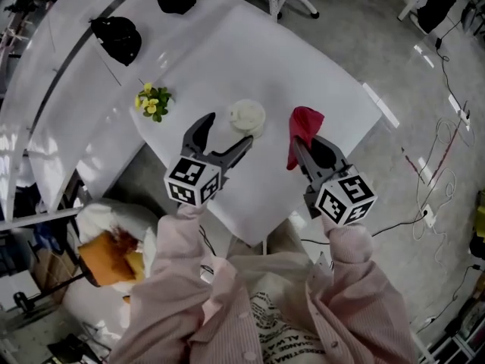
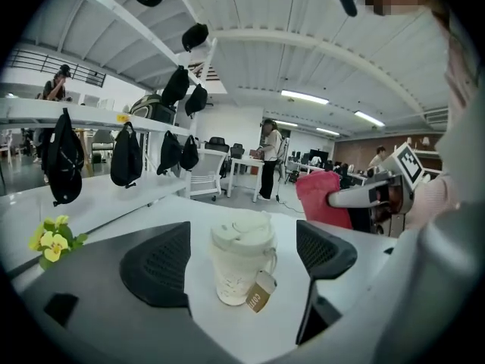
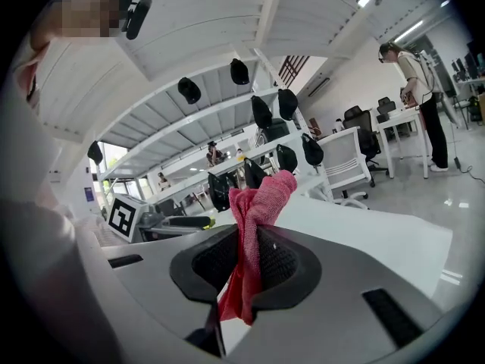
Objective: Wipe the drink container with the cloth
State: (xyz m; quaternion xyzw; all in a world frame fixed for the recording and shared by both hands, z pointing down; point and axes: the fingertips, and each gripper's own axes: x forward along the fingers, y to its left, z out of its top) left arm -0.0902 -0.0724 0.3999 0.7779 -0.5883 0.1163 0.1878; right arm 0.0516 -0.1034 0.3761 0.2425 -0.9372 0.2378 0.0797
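Observation:
A cream lidded drink cup (image 1: 247, 116) with a small brown tag stands upright on the white table (image 1: 318, 82). My left gripper (image 1: 229, 130) is open, its jaws spread wide just short of the cup (image 2: 242, 260), which sits between and beyond the pads without touching them. To the right, my right gripper (image 1: 303, 144) is shut on a red cloth (image 1: 303, 131) that sticks up past its jaws and hangs down below them. In the right gripper view the red cloth (image 3: 254, 233) is pinched between both pads.
A small bunch of yellow flowers (image 1: 153, 101) lies on the table's left part. Black caps (image 1: 117, 38) hang on a white rack at the upper left. The table's near edge (image 1: 250, 230) runs under my arms. Office chairs, desks and people stand in the background.

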